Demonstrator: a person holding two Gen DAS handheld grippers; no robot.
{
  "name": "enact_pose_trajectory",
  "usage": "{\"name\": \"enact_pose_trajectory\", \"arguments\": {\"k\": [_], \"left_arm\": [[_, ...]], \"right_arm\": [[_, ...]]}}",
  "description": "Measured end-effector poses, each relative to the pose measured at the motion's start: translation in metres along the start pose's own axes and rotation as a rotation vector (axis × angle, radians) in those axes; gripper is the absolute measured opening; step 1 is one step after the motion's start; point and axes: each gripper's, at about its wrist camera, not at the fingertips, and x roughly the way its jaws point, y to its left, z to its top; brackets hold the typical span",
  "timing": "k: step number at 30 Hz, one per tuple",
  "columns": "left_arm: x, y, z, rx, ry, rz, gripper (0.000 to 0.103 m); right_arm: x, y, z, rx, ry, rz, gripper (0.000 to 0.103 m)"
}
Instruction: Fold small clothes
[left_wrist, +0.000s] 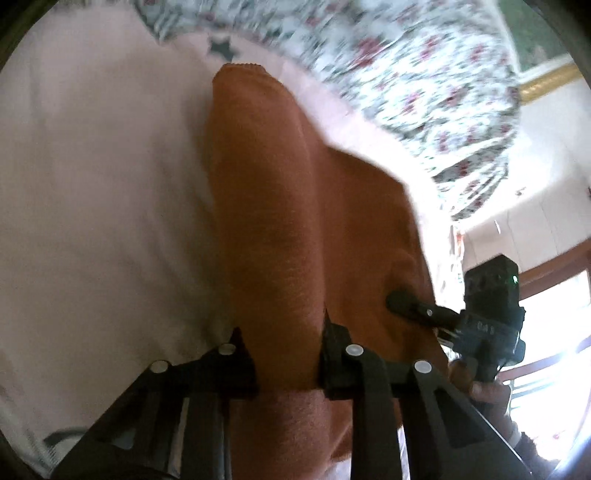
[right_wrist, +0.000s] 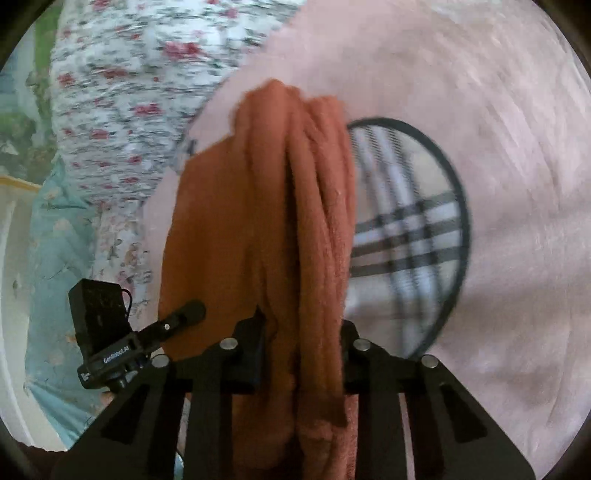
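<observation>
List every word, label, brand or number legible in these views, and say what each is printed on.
"GenRoboLAI", last letters uncertain: white print on the left gripper body, seen in the right wrist view.
Grey marking on the right gripper body in the left wrist view: too blurred to read.
Orange garment: no text seen.

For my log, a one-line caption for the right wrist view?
Right gripper shut on bunched rust-orange garment above pink bedspread.

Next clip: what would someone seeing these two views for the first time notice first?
An orange-brown cloth fills the middle of both views, clamped in the left gripper and, bunched into folds, in the right gripper. Under it lies a pale pink sheet. A round plaid patch shows to the cloth's right in the right view, and a floral fabric lies beyond.
</observation>
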Motion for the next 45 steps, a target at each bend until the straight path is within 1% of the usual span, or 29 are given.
{"name": "enact_pose_trajectory", "arguments": {"k": [2,4,6,9,12,14,16,18,20,22,23,25,26,28,29,33,37,38,39,40,41,43,44,45], "left_arm": [[-0.03,-0.003,-0.007,0.041,-0.039,0.026,0.022],[-0.064,0.006,-0.016,0.044,-0.072,0.038,0.022],[-0.096,0.026,-0.026,0.024,-0.1,0.065,0.022],[-0.13,0.056,-0.037,-0.017,-0.116,0.099,0.022],[-0.151,0.084,-0.049,-0.054,-0.114,0.142,0.022],[-0.157,0.097,-0.056,-0.066,-0.114,0.158,0.022],[-0.157,0.113,-0.064,-0.088,-0.102,0.169,0.023],[-0.15,0.124,-0.069,-0.112,-0.083,0.191,0.025],[-0.146,0.131,-0.073,-0.132,-0.069,0.216,0.035],[-0.149,0.136,-0.077,-0.148,-0.067,0.244,0.043],[-0.153,0.137,-0.079,-0.152,-0.075,0.255,0.048],[-0.163,0.139,-0.083,-0.156,-0.093,0.276,0.054],[-0.169,0.139,-0.084,-0.156,-0.108,0.291,0.056],[-0.176,0.137,-0.087,-0.153,-0.125,0.31,0.056],[-0.178,0.136,-0.087,-0.15,-0.129,0.318,0.056],[-0.178,0.131,-0.088,-0.138,-0.129,0.342,0.056],[-0.174,0.129,-0.085,-0.135,-0.114,0.342,0.056],[-0.171,0.128,-0.085,-0.136,-0.109,0.348,0.056],[-0.17,0.128,-0.084,-0.134,-0.106,0.35,0.056],[-0.169,0.127,-0.084,-0.132,-0.103,0.351,0.056],[-0.168,0.125,-0.082,-0.129,-0.104,0.355,0.056],[-0.169,0.122,-0.081,-0.121,-0.107,0.356,0.056],[-0.169,0.122,-0.08,-0.119,-0.107,0.356,0.056],[-0.168,0.122,-0.08,-0.118,-0.106,0.358,0.056]], "right_arm": [[0.009,0.023,-0.007,-0.033,0.022,0.041,0.025],[0.026,0.047,-0.016,-0.08,0.048,0.069,0.025],[0.047,0.068,-0.025,-0.102,0.075,0.109,0.025],[0.079,0.092,-0.039,-0.122,0.115,0.151,0.024],[0.11,0.111,-0.053,-0.137,0.162,0.164,0.024],[0.124,0.12,-0.061,-0.154,0.184,0.152,0.023],[0.129,0.12,-0.066,-0.161,0.189,0.131,0.023],[0.131,0.117,-0.067,-0.165,0.188,0.071,0.024],[0.133,0.113,-0.069,-0.173,0.19,0.01,0.03],[0.125,0.11,-0.069,-0.171,0.174,-0.029,0.038],[0.116,0.11,-0.068,-0.171,0.154,-0.054,0.039],[0.095,0.117,-0.065,-0.2,0.082,-0.095,0.039],[0.079,0.125,-0.064,-0.235,0.018,-0.117,0.039],[0.067,0.136,-0.061,-0.273,-0.034,-0.108,0.039],[0.066,0.142,-0.059,-0.284,-0.034,-0.098,0.039],[0.092,0.15,-0.055,-0.315,0.021,-0.104,0.037],[0.12,0.141,-0.052,-0.288,0.06,-0.166,0.037],[0.123,0.14,-0.051,-0.278,0.06,-0.159,0.034],[0.124,0.142,-0.05,-0.277,0.061,-0.15,0.014],[0.123,0.146,-0.05,-0.282,0.063,-0.143,0.011],[0.115,0.153,-0.05,-0.292,0.043,-0.125,0.011],[0.089,0.167,-0.052,-0.32,-0.015,-0.029,0.011],[0.077,0.173,-0.054,-0.34,-0.049,0.004,0.01],[0.072,0.172,-0.055,-0.354,-0.066,-0.019,0.01]]}}
